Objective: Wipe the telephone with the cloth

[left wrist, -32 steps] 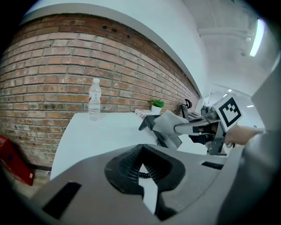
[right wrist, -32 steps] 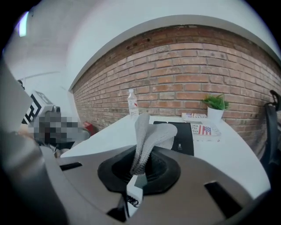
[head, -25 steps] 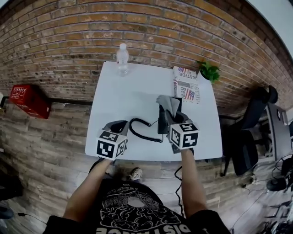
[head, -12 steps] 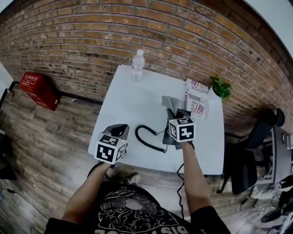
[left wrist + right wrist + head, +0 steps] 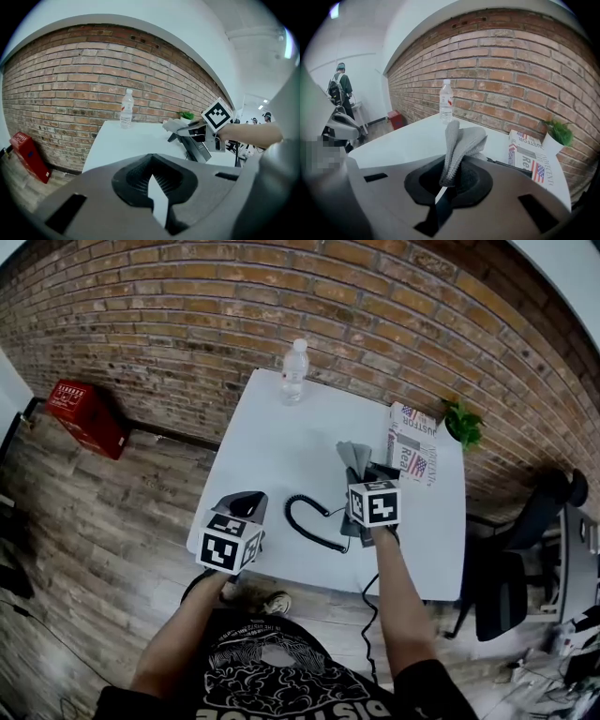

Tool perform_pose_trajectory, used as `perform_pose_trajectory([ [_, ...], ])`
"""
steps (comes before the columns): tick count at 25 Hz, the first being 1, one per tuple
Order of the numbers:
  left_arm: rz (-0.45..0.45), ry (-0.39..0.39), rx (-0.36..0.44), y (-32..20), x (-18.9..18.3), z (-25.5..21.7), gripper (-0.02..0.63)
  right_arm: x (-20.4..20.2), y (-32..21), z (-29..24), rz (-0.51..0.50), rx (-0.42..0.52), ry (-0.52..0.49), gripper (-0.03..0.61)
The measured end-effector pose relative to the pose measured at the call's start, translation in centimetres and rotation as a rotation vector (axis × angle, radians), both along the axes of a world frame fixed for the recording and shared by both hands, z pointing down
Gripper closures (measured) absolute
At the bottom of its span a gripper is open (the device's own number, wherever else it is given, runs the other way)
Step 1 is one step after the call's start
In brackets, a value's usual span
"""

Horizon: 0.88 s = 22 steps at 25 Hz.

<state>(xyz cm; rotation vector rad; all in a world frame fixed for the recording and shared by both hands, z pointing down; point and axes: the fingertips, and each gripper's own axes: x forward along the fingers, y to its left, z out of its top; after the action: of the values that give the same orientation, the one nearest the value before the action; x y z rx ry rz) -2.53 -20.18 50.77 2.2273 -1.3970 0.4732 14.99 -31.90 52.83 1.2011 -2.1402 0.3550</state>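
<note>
My left tongs (image 5: pixel 152 178) hang over the near left corner of the white bench (image 5: pixel 281 442), parked clear of the work, I judge. They are pressed together but for a sliver and grip nothing. To their right, by the near edge, my right tongs (image 5: pixel 449 183) are clamped on a fold of the grey knitted cloth (image 5: pixel 460 140). Its loose end stands out ahead, ready to drag across the black desk telephone (image 5: pixel 199 149) just beneath. Whether they touch I cannot tell. The black coiled cord (image 5: pixel 309 519) loops towards the bench's middle. Beyond, a folded newspaper (image 5: pixel 412 442) and small green plant (image 5: pixel 464 423) occupy the far right corner, with a clear plastic water bottle (image 5: pixel 294 371) at the far edge.
</note>
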Motion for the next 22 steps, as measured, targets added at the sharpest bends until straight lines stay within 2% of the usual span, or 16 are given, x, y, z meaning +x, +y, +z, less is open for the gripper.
perform_pose_trajectory([
  [22,0.082,0.012,-0.002,0.5,0.2,0.3,0.607,-0.5,3.8,2.0,0.022,-0.058,0.017,0.568],
])
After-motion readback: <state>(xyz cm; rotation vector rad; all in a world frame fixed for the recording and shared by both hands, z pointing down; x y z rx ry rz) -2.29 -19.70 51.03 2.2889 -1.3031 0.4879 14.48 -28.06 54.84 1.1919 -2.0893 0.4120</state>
